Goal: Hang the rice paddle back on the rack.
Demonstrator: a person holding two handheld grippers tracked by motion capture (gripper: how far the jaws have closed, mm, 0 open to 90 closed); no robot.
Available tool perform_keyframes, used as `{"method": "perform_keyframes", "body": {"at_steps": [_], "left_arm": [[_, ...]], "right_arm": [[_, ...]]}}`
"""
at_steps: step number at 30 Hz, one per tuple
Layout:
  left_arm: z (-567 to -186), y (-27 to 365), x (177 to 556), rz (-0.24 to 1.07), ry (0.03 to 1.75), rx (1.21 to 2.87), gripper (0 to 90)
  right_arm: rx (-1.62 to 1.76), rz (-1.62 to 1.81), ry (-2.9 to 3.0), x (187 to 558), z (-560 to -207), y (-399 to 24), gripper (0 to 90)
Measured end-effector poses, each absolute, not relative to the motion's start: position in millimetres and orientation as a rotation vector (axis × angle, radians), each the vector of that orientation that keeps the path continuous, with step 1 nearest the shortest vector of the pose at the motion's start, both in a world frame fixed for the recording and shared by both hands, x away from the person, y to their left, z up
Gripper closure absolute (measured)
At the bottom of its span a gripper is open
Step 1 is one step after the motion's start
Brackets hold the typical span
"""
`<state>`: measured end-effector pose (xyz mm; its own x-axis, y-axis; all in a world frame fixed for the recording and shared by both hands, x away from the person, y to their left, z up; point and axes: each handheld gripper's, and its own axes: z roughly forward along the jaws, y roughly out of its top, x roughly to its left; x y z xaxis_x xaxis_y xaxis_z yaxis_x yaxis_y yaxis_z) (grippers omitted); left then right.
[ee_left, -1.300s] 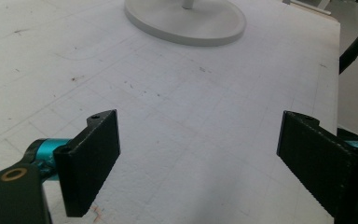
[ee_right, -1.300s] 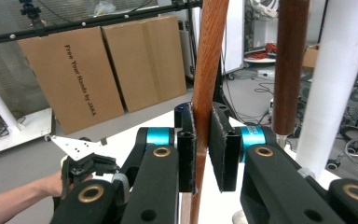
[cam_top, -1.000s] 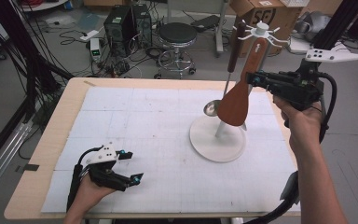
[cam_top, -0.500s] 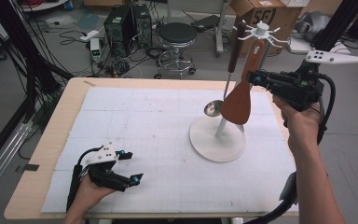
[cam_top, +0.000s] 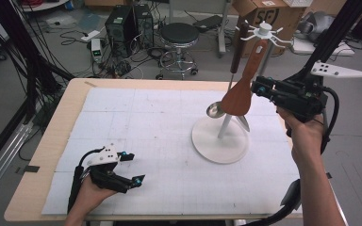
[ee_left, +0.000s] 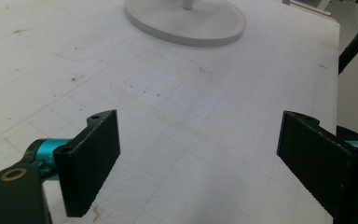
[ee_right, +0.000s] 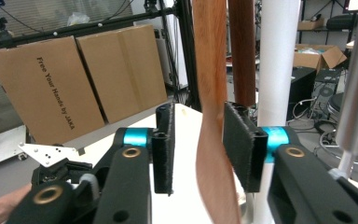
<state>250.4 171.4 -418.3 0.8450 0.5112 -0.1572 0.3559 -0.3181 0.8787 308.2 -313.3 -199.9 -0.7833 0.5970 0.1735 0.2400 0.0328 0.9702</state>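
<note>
Right gripper [ee_right: 196,149] has just been opening around the hanging wooden spatula [cam_top: 239,94]; left gripper [cam_top: 125,167] rests open.

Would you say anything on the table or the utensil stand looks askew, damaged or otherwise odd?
Nothing stands out. The wooden spatula hangs from the white utensil stand beside a metal ladle. The right gripper has just been opening, the spatula loose between its pads. The left gripper rests open on the white mat.
</note>
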Motion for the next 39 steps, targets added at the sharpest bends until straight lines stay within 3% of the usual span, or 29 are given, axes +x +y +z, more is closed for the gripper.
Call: {"method": "perform_keyframes", "body": {"at_steps": [19,39], "left_arm": [[-418.8,170.7,250.4,0.182,0.645,1.945,13.5],[-418.0,173.7,249.9,0.19,0.651,1.935,13.0]], "right_arm": [[0.836,1.802,2.094,295.5,-239.9,-298.7,45.8],[0.795,1.775,2.175,286.8,-266.1,-276.2,36.5]]}}
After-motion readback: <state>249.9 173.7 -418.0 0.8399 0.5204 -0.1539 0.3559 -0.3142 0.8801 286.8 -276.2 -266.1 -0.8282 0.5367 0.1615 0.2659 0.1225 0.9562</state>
